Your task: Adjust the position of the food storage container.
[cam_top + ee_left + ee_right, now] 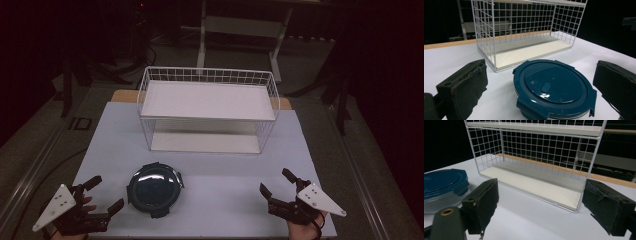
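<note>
A: Big to small, quick: table (210, 170), wire rack (207, 107) at the back with both shelves bare, lidded tub (154, 189) at front left, just right of the left gripper (102, 196)

B: Grippers?

A: Both spread wide, holding nothing. Right gripper (274, 181) sits at front right, well apart from the tub

B: Step?

A: Looks like the start, before any reach. I'd guess the tub goes into the rack. Next move calls for the left jaws to straddle the tub's rim and clamp without popping the lid clips
</note>
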The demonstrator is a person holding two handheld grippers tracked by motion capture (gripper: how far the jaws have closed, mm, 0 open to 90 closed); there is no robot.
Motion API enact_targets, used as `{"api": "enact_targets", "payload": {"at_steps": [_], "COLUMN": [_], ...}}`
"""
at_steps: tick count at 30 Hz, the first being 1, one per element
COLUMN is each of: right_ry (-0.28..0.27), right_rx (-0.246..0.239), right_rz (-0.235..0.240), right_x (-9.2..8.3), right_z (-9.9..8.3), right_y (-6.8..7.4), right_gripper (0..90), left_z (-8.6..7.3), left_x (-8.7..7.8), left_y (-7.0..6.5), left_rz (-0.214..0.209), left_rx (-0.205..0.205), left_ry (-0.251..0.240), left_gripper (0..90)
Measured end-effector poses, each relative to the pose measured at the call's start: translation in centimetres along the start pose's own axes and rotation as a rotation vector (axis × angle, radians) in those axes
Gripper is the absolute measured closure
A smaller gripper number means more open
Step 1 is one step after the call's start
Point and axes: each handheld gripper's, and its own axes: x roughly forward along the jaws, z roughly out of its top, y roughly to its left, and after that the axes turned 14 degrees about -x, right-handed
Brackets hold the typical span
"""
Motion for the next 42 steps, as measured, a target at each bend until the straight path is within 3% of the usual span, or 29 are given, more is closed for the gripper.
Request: {"api": "enact_targets", "payload": {"at_steps": [13,17,20,22,23,26,30,37,42], "right_ry": [-0.011,-0.014,-0.019,-0.02,-0.02,-0.024,-0.023,-0.017,-0.014], "right_rx": [0.001,0.008,0.013,0.014,0.013,0.012,0.007,0.01,0.009], "right_rz": [-0.001,0.001,0.001,0.002,0.003,0.005,0.009,0.023,0.03], "right_x": [-0.2,-0.3,-0.4,-0.4,-0.4,-0.4,-0.4,-0.2,-0.1], "right_z": [0.3,0.3,0.4,0.4,0.4,0.5,0.5,0.4,0.4], "right_y": [0.0,0.0,0.0,0.1,0.1,0.1,0.3,0.3,0.4], "right_gripper": [13.7,13.7,13.7,13.7,13.7,13.7,13.7,13.7,13.7], "left_z": [0.2,0.8,1.6,2.1,2.3,2.9,2.9,1.8,0.7], "left_x": [-0.1,-0.3,-0.3,-0.4,-0.5,-0.6,-0.3,0.5,1.1], "left_y": [-0.7,-1.1,-1.3,-1.5,-1.5,-0.9,0.4,1.9,3.1], "left_rz": [-0.026,-0.033,-0.043,-0.019,-0.028,-0.056,-0.073,-0.081,-0.061], "left_rx": [-0.01,0.008,-0.003,0.027,0.032,0.019,-0.005,-0.012,-0.015], "left_ry": [0.011,0.03,0.08,0.092,0.096,0.128,0.223,0.365,0.465], "left_gripper": [0.0,0.0,0.0,0.0,0.0,0.0,0.0,16.0,44.6]}}
